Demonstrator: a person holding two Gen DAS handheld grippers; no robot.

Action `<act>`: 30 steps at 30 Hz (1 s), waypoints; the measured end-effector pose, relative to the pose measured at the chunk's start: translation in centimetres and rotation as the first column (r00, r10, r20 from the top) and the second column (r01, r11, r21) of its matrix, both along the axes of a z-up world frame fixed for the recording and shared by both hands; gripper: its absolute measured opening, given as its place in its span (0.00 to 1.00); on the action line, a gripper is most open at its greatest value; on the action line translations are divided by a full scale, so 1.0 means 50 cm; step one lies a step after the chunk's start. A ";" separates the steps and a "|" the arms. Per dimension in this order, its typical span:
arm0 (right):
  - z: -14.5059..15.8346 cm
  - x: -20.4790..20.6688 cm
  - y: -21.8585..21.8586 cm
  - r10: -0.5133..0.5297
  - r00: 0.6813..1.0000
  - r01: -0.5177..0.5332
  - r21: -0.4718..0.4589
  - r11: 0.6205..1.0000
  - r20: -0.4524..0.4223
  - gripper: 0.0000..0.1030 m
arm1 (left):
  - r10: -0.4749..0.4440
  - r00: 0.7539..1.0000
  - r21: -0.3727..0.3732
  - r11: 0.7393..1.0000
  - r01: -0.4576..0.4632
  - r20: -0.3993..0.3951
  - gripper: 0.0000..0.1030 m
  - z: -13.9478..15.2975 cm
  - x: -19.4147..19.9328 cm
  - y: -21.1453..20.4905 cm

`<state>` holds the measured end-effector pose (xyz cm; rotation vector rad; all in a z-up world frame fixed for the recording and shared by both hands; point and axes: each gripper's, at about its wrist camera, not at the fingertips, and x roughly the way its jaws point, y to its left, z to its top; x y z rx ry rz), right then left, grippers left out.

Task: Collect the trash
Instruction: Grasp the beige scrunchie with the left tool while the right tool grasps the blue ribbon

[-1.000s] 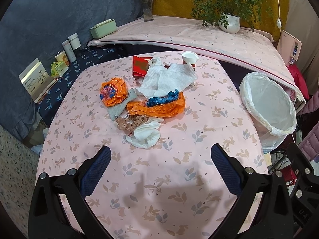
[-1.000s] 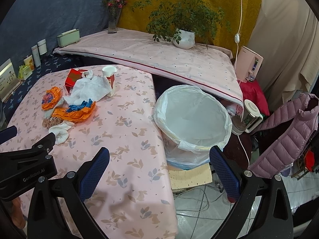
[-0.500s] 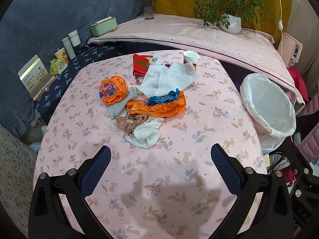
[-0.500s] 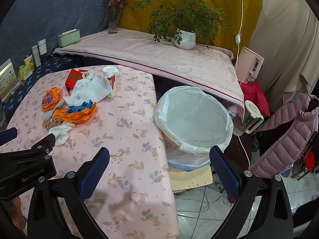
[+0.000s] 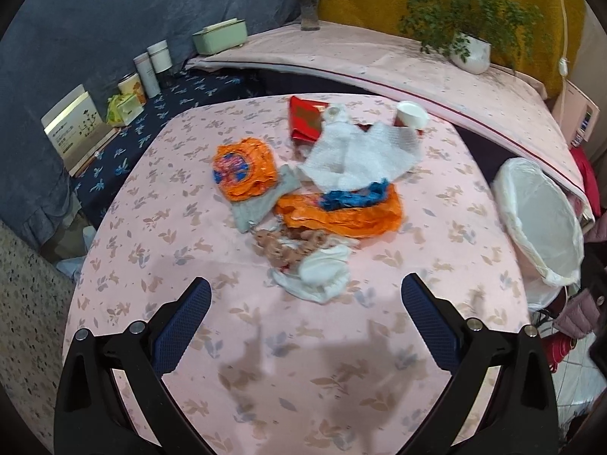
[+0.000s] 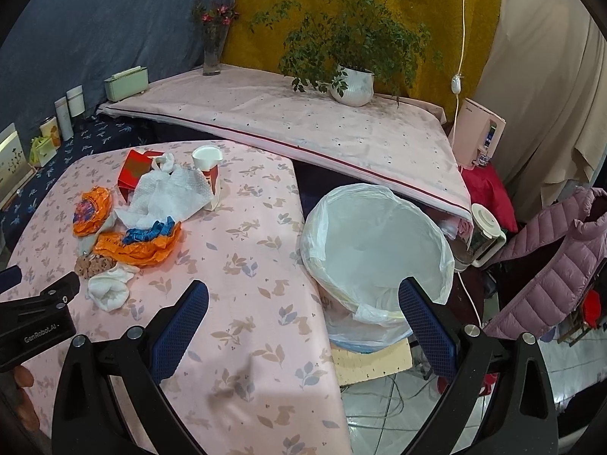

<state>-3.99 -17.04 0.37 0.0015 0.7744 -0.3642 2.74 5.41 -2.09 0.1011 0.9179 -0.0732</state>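
Surroundings: a potted plant [image 6: 351, 79], flower vase [image 6: 212, 51] and green box [image 5: 220, 36] stand on the raised shelf behind the counter [image 5: 341, 341]; a pink jacket [image 6: 550, 265] hangs at far right. Nothing stands between either gripper and the trash. Trash: a loose heap at the counter's middle, comprising a white crumpled wrap [image 5: 360, 155], paper cup [image 5: 411, 113], red packet [image 5: 305, 123], two orange wrappers [image 5: 341, 216], a blue scrap [image 5: 353, 197] and a white wad [image 5: 322, 273]. The lined bin [image 6: 379, 242] stands just beside the counter's right edge. Left gripper [image 5: 305, 320] and right gripper [image 6: 303, 318]: jaws spread wide, holding nothing.
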 end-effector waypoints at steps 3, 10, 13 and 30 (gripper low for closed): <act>0.000 0.026 0.007 0.007 1.000 -0.007 0.005 1.000 0.013 0.93 | 0.012 1.000 -0.009 1.000 -0.012 -0.008 0.93 -0.011 0.027 0.033; -0.026 0.097 0.033 0.035 0.999 -0.035 0.019 0.999 0.012 0.93 | 0.077 0.997 -0.052 0.996 -0.077 -0.015 0.93 -0.041 0.077 0.111; -0.048 0.130 0.053 0.058 0.998 -0.058 0.035 0.998 -0.006 0.93 | 0.082 0.996 -0.044 0.995 -0.084 -0.035 0.93 -0.063 0.092 0.125; -0.119 0.218 0.122 0.122 0.990 -0.119 0.052 0.992 -0.065 0.85 | 0.011 0.975 -0.296 0.952 -0.078 -0.221 0.74 -0.149 0.183 0.114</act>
